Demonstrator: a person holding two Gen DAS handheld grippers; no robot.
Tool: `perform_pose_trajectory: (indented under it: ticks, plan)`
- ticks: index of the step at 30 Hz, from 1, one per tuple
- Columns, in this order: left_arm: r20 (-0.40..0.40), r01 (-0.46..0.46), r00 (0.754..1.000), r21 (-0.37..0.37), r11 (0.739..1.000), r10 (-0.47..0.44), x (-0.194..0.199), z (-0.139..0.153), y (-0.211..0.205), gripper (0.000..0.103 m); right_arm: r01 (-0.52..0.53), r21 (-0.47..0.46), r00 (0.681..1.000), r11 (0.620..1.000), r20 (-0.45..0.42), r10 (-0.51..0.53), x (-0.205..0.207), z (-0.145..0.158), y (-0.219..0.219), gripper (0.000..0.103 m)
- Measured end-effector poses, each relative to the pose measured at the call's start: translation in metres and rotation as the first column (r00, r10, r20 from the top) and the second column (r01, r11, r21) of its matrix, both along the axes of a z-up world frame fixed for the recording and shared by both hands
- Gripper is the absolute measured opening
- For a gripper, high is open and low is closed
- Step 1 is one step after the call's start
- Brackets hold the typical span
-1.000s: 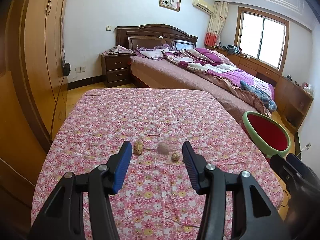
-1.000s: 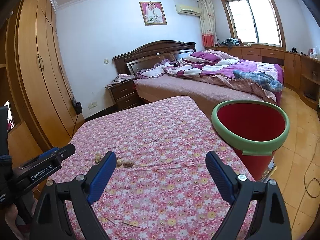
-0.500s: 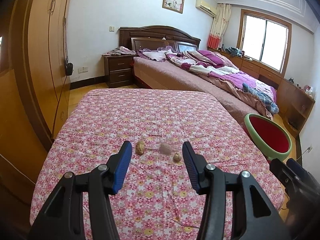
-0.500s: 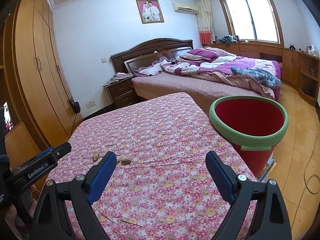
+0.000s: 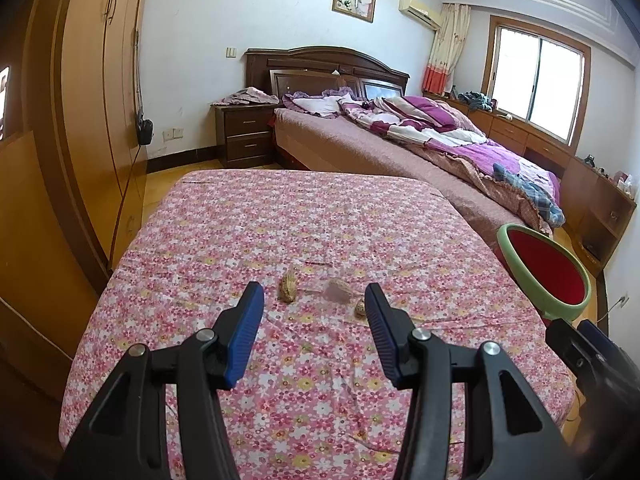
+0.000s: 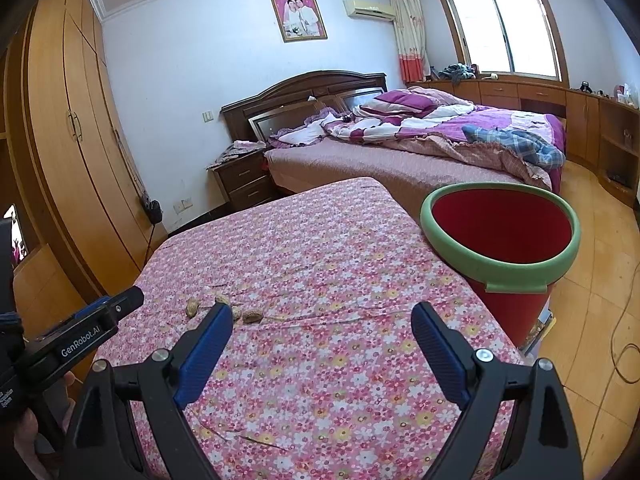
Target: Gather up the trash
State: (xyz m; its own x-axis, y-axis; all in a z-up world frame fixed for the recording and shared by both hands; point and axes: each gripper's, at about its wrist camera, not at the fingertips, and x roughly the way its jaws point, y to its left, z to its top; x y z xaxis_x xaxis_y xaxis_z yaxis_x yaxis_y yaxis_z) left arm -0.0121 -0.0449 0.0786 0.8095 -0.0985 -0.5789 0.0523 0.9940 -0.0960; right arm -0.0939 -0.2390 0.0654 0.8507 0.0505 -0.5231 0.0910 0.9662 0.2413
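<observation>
Left wrist view first: the wooden wardrobe (image 5: 92,120) fills the 9 o'clock side, and the floral bedspread (image 5: 304,224) spreads across the middle. The left gripper (image 5: 312,300) hangs over it with its blue pads wide apart, holding nothing. Just ahead of the fingertips lie three bits of trash — a peanut shell (image 5: 288,290) toward 11 o'clock of the gap, a crumpled pinkish scrap (image 5: 339,290) near 12, and a smaller shell (image 5: 360,307) just beside the right pad. Farther right, at 3 o'clock, the red bin (image 5: 552,280) with its green rim stands off the bedspread's edge, and the other gripper's black body (image 5: 592,360) pokes in at 4 o'clock.

Right wrist view: the left gripper's labelled body sits at 8 o'clock. The trash (image 6: 224,308) lies at 10 o'clock, close to the left pad. The right gripper (image 6: 322,320) is spread wide and empty above the floral cloth — the bin (image 6: 500,264) stands at 2 o'clock, beside the bedspread's edge.
</observation>
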Motion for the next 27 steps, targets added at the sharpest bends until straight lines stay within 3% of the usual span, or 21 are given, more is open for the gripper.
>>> perform_pose_trajectory:
  ticks: [27]
  plan:
    - [-0.007,0.000,1.000,-0.006,1.000,0.000,0.0007,-0.0055,0.0030,0.053,-0.004,0.000,1.000,1.000,-0.007,0.004,0.0001,-0.0014,0.0023,0.092]
